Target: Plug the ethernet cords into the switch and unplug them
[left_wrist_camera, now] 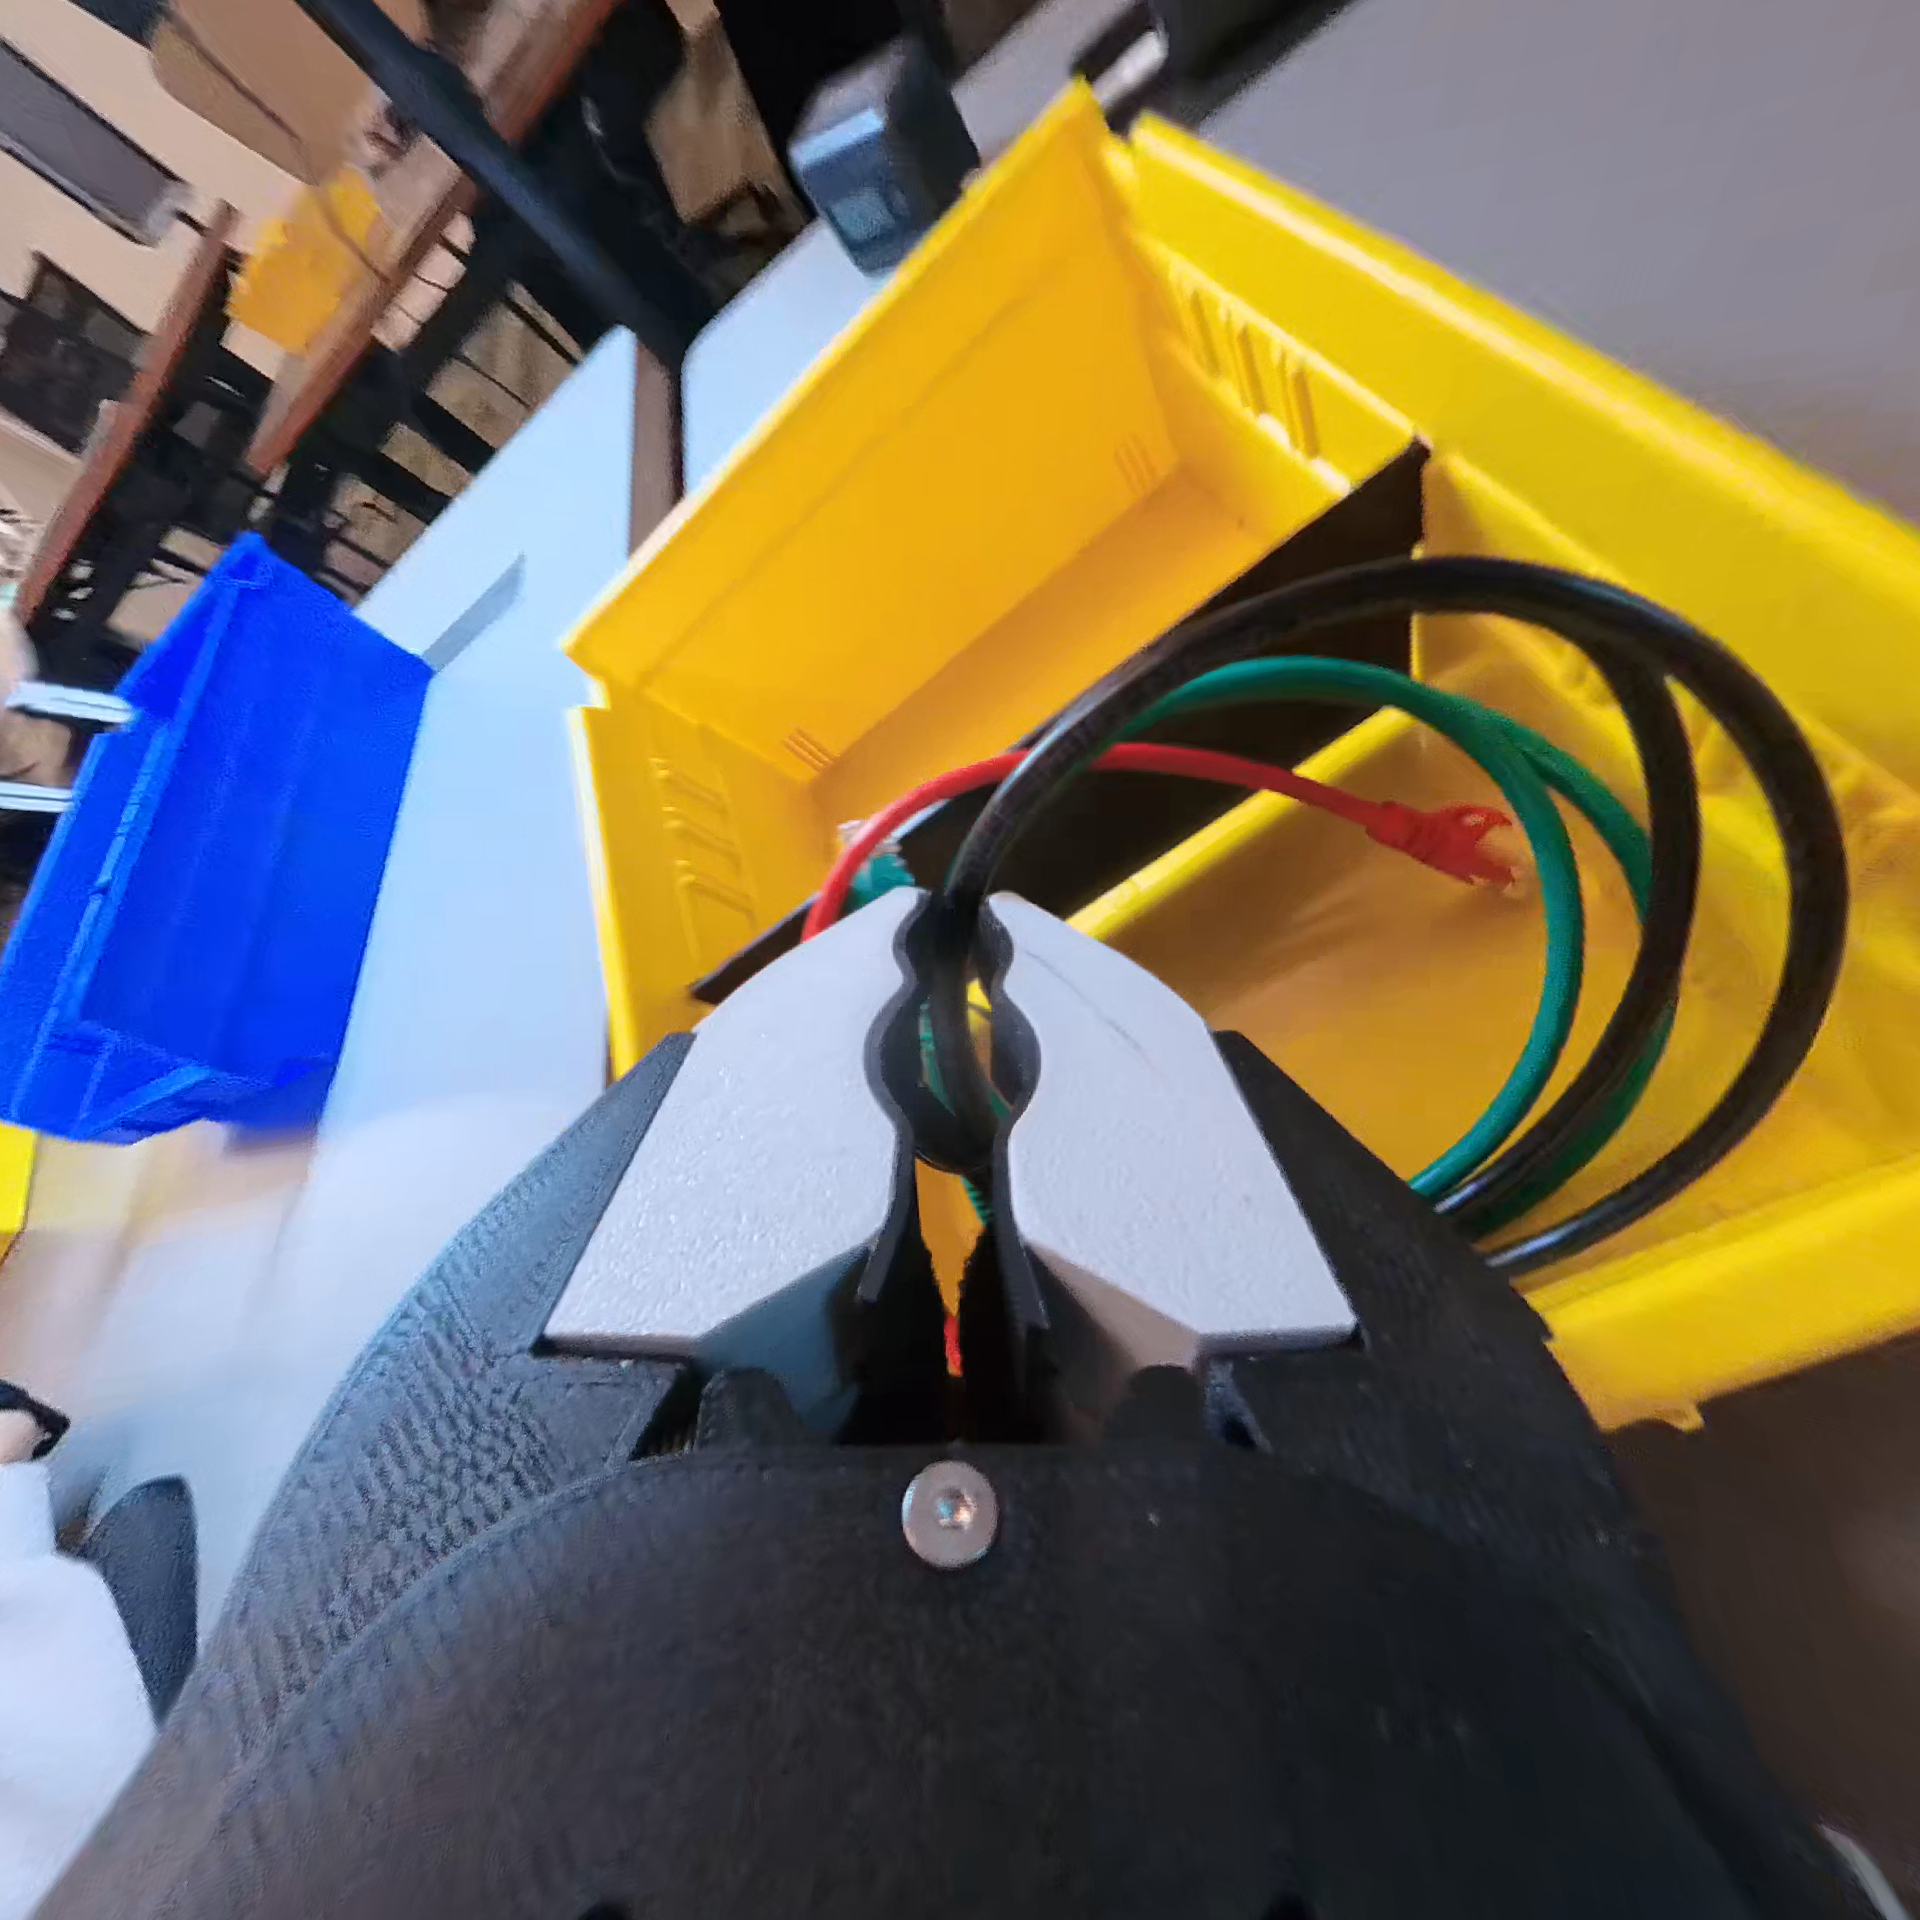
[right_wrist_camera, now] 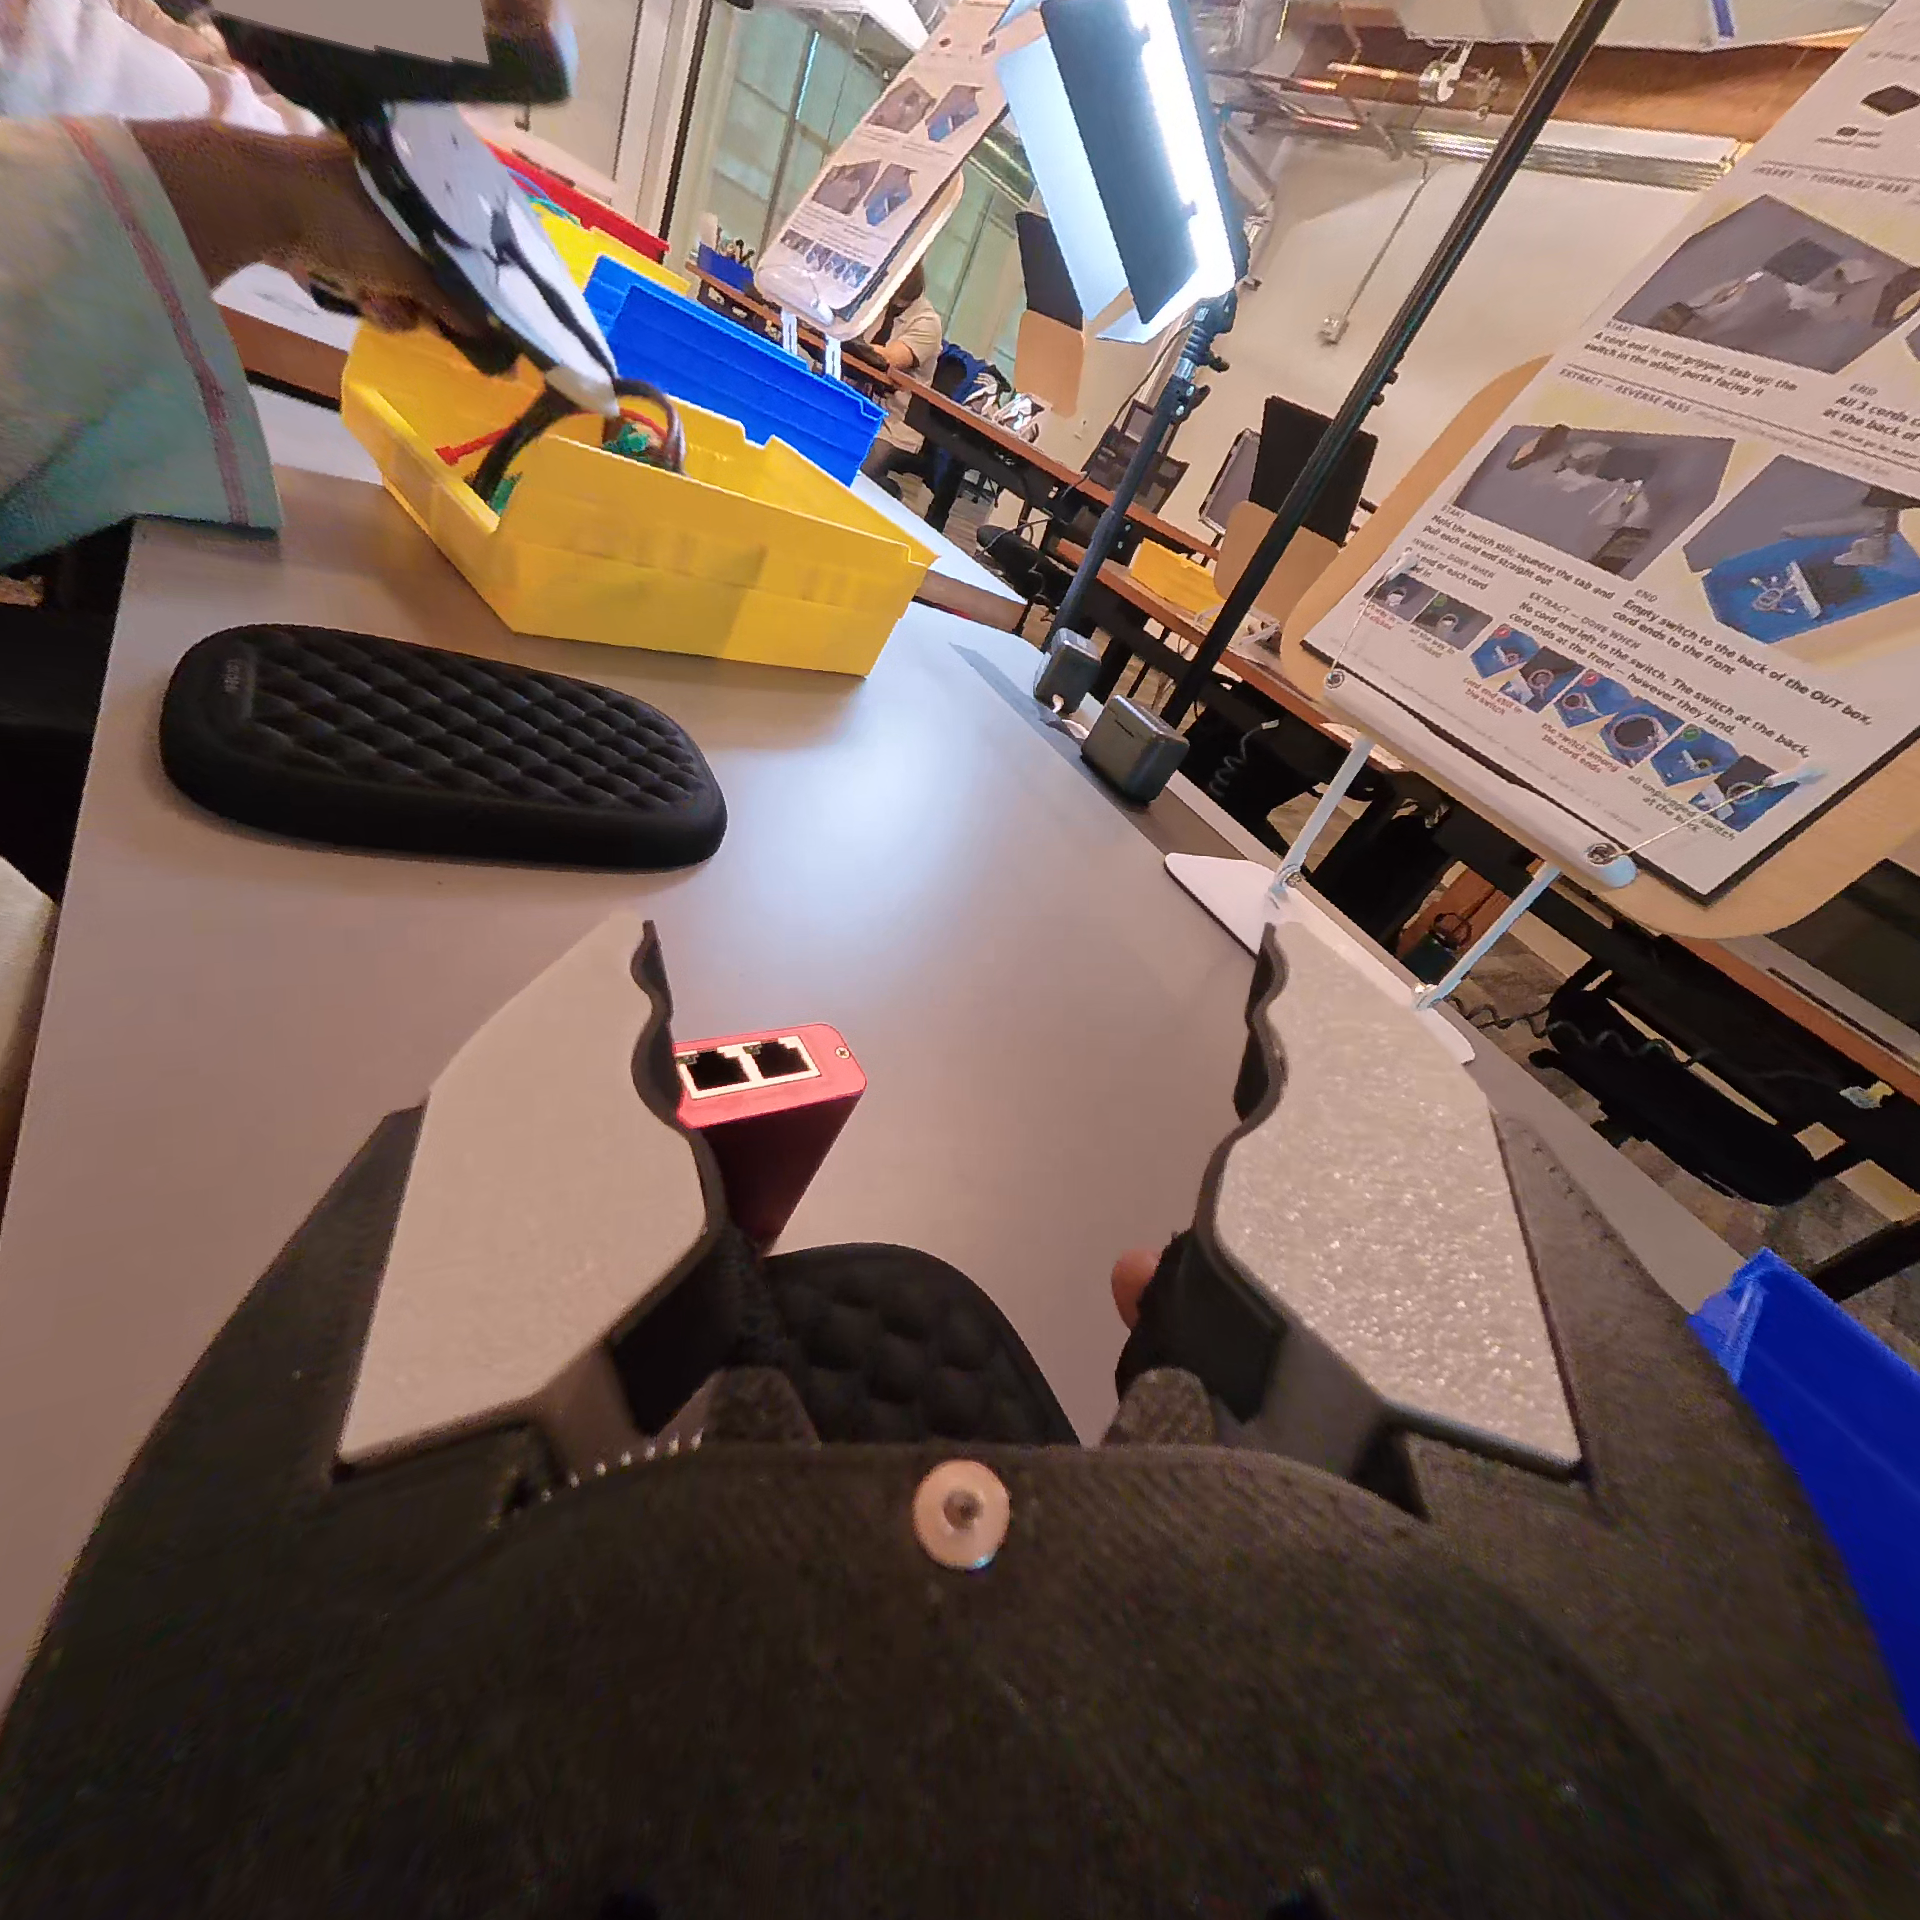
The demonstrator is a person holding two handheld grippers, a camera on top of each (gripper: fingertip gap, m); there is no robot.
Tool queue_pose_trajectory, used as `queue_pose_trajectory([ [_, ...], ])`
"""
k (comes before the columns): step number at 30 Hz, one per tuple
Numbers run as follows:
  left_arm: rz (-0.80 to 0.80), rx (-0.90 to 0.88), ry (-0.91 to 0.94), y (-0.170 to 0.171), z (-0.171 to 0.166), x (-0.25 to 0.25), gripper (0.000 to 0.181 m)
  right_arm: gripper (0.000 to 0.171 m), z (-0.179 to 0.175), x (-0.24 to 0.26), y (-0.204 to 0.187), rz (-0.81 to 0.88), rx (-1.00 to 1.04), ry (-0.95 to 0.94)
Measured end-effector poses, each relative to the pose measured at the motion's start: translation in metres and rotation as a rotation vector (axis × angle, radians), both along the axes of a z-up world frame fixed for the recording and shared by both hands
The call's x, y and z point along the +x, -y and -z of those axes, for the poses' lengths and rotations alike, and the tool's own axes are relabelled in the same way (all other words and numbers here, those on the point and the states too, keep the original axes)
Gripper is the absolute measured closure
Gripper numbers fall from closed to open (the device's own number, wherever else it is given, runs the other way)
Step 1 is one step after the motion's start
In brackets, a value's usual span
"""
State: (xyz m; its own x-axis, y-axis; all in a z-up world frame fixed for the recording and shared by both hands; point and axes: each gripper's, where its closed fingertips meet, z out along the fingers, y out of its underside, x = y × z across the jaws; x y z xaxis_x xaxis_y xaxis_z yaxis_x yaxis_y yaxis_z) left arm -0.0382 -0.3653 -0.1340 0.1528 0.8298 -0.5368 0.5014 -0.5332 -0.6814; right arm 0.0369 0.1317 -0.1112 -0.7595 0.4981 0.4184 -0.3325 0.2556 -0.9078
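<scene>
On the grey table (right_wrist_camera: pixel 935 831) stands a yellow bin (left_wrist_camera: pixel 935 499) with a blue bin (left_wrist_camera: pixel 208 831) beyond it. Over the yellow bin, the left claw (left_wrist_camera: pixel 951 925) is clamped on a looped black cord (left_wrist_camera: pixel 1756 831); green cord (left_wrist_camera: pixel 1548 831) and red cord (left_wrist_camera: pixel 1226 767) lie just beside. The right claw (right_wrist_camera: pixel 951 997) gapes wide apart, the small red switch (right_wrist_camera: pixel 774 1091) standing between its fingers, nearer the left one.

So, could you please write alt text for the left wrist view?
The left hand-held gripper is shut on a black cord looped over a yellow bin, alongside green and red cords.
</scene>
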Motion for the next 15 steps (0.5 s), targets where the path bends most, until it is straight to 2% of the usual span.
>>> queue_pose_trajectory([
  [4, -0.065, 0.06, -0.2, 0.005, -0.048, 0.018, 0.175, 0.065, 0.003, 0.0, 0.002, 0.002, 0.015, 0.005],
  [9, -0.079, 0.272, -0.546, -0.006, -0.111, 0.04, 0.175, 0.064, -0.003, 0.001, 0.006, 0.007, 0.007, -0.007],
  [12, -0.005, 0.458, -0.688, -0.027, -0.132, 0.049, 0.175, 0.065, -0.008, 0.003, 0.011, 0.004, 0.015, -0.021],
  [15, 0.162, 0.692, -0.756, -0.061, -0.142, 0.053, 0.175, 0.067, -0.015, 0.009, 0.019, -0.002, 0.034, -0.049],
])
